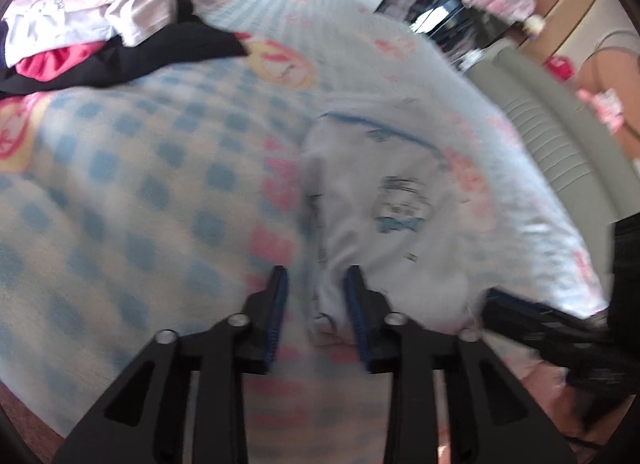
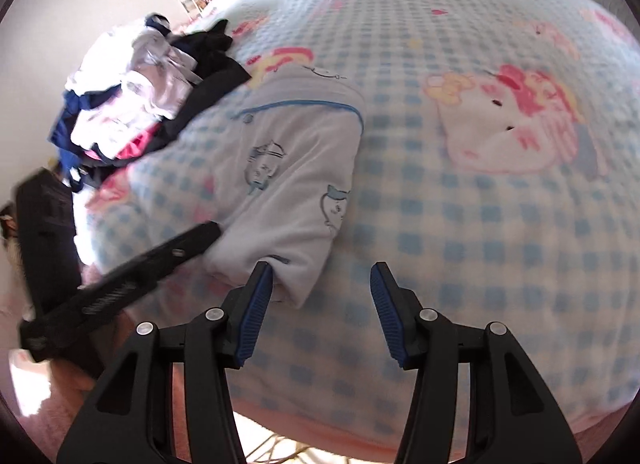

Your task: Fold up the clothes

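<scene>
- Black fingers with blue pads framed each wrist view; the right gripper (image 2: 322, 296) stood spread wide, gripping nothing, its left pad just touching the near corner of the pale blue garment (image 2: 288, 168).
- Across from it, the left gripper (image 1: 316, 304) was open too, poised over that garment's near edge; blur made contact unclear.
- Beneath the folded, blue-piped garment lay a checked blanket (image 2: 480, 224), with broad bare room to its right.
- Unfolded clothes sat in a pile (image 2: 132, 112) near the blanket's far left edge.
</scene>
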A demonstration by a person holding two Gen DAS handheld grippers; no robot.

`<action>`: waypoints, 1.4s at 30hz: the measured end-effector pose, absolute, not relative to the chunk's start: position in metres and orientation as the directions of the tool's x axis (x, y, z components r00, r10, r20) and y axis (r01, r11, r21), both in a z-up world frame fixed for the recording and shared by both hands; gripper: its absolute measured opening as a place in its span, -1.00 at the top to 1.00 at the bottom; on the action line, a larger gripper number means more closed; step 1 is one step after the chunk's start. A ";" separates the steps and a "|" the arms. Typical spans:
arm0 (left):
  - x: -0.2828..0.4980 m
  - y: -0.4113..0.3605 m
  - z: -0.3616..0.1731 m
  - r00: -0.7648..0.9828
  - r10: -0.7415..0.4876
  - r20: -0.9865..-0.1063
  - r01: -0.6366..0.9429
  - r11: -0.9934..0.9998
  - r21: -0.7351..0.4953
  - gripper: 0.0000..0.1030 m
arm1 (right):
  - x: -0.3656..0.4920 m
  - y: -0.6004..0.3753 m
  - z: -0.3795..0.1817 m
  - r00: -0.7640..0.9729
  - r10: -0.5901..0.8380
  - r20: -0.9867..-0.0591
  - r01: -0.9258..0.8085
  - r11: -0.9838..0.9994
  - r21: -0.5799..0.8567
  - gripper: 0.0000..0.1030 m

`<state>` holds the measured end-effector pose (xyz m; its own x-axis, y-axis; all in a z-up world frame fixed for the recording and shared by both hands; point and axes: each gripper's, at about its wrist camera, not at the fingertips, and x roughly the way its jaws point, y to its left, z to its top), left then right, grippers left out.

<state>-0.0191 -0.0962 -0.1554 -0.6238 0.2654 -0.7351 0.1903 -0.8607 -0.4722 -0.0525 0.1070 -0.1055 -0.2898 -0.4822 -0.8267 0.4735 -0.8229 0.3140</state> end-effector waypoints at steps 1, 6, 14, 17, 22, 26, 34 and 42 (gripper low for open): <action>-0.019 -0.099 -0.157 -0.621 0.278 -0.733 0.198 -0.849 -0.490 0.31 | -0.052 0.108 -0.104 -0.297 -0.485 -0.823 0.477 -0.821 0.312 -0.02; -0.017 -0.101 -0.156 -0.636 0.302 -0.710 0.183 -0.835 -0.519 0.33 | -0.056 0.112 -0.110 -0.313 -0.461 -0.830 0.463 -0.837 0.291 -0.03; -0.011 -0.105 -0.156 -0.625 0.270 -0.732 0.211 -0.845 -0.492 0.29 | -0.074 0.117 -0.137 -0.262 -0.441 -0.858 0.410 -0.856 0.315 -0.16; -0.007 -0.113 -0.144 -0.658 0.251 -0.710 0.218 -0.839 -0.499 0.34 | -0.077 0.122 -0.135 -0.284 -0.403 -0.870 0.401 -0.874 0.274 -0.16; -0.038 -0.104 -0.116 -0.691 0.279 -0.666 0.107 -0.873 -0.477 0.32 | -0.088 0.126 -0.103 -0.380 -0.437 -0.815 0.430 -0.864 0.262 -0.16; -0.064 -0.098 -0.129 -0.641 0.255 -0.724 0.128 -0.894 -0.429 0.32 | -0.110 0.101 -0.103 -0.360 -0.449 -0.818 0.464 -0.847 0.260 -0.16; -0.060 -0.130 -0.134 -0.640 0.201 -0.741 0.235 -0.867 -0.439 0.32 | -0.119 0.098 -0.131 -0.310 -0.424 -0.851 0.440 -0.857 0.267 -0.14; -0.100 -0.097 -0.101 -0.700 0.278 -0.658 0.049 -0.900 -0.433 0.21 | -0.149 0.095 -0.094 -0.372 -0.506 -0.778 0.453 -0.831 0.323 -0.17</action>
